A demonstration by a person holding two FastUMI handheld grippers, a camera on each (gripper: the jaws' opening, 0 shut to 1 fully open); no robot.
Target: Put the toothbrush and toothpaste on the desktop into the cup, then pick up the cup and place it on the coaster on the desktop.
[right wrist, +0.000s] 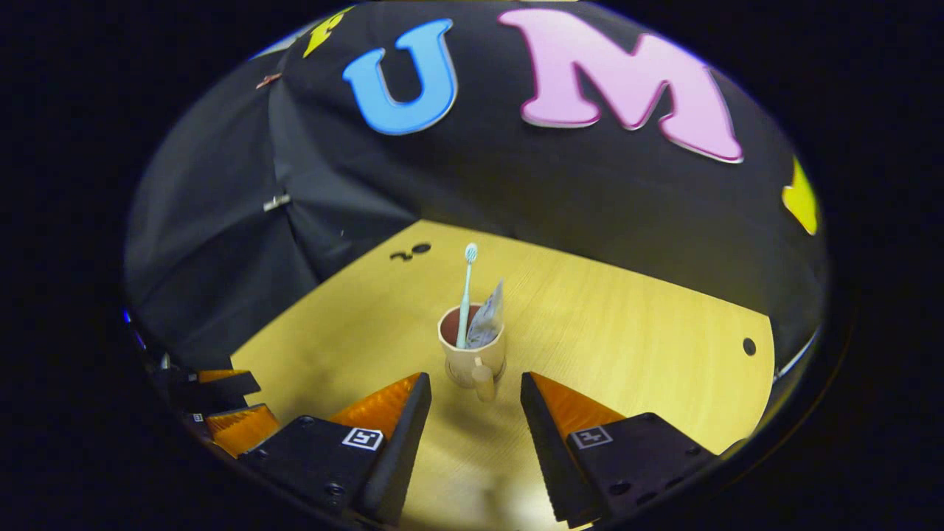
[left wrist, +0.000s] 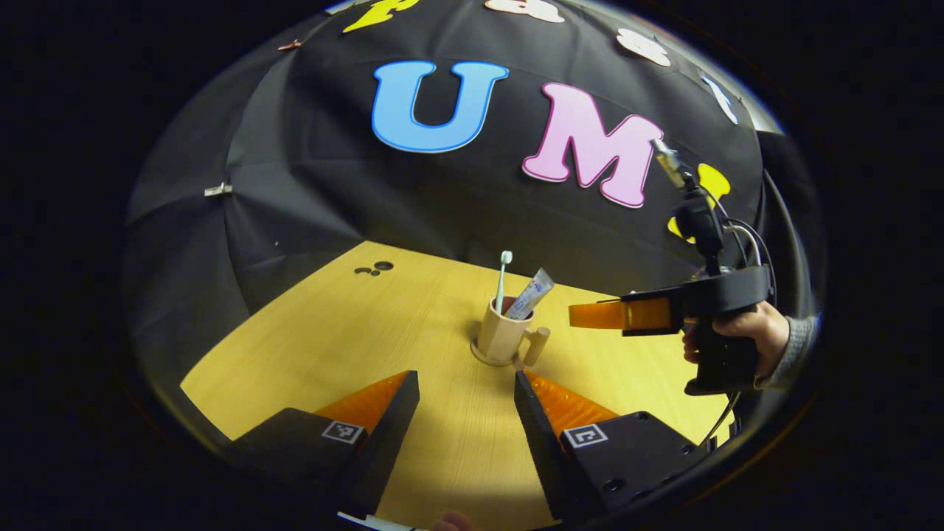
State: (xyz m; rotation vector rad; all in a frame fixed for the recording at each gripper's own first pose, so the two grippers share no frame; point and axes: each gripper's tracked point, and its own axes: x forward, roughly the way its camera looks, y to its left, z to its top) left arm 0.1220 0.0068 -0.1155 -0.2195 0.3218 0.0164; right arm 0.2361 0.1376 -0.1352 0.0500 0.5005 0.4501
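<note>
The beige ceramic cup (right wrist: 473,354), holding the pale toothbrush (right wrist: 466,291) and the toothpaste tube (right wrist: 488,318), sits on a round coaster (left wrist: 493,359) just ahead of the released right gripper (right wrist: 476,405) and the likewise spread left gripper (left wrist: 466,402), so the task looks complete.

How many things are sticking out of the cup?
2. A toothbrush stands upright on the left side of the cup, and a toothpaste tube leans beside it on the right.

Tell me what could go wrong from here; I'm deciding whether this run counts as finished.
1. The beige handled cup appears to sit on a round coaster, but whether it sits centred is hard to tell.
2. The pale toothbrush and white toothpaste tube stand tall and lean; a bump might tip the cup.
3. The open right gripper faces the cup's handle closely; moving forward could knock it.
</note>
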